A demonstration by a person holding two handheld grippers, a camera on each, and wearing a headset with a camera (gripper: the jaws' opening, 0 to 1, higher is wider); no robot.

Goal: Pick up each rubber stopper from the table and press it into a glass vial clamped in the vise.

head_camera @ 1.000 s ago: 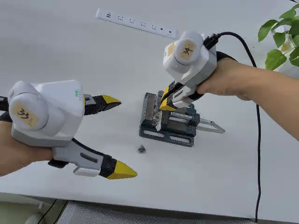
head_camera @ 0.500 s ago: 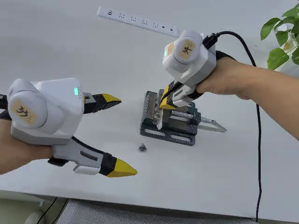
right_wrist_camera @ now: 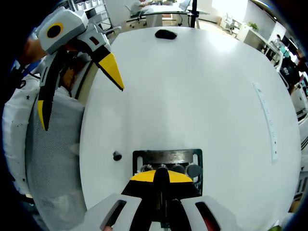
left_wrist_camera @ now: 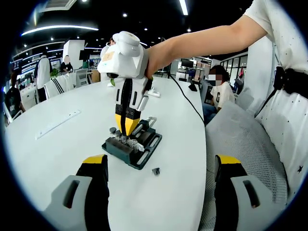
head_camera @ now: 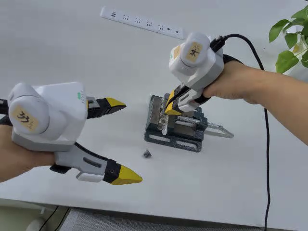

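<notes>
Seating of a stopper, head view. Right gripper stood nose-down over the vise. Its jaws were pressed together, with the yellow tips just above the row of glass vials held between the vise plates. Whether a stopper lay pinched between the tips or trapped under them could not be told. Left gripper hovered to the front left, well apart from the vise, its jaws spread wide and holding nothing. One loose rubber stopper lay on the white table, just in front of the vise base. A good press would likely call for the tips centred over one vial mouth and driven straight down along the vial's axis. A slanted push could cock the stopper or load the glass sideways. The spread gripper looked well placed to fetch the loose stopper next.
</notes>
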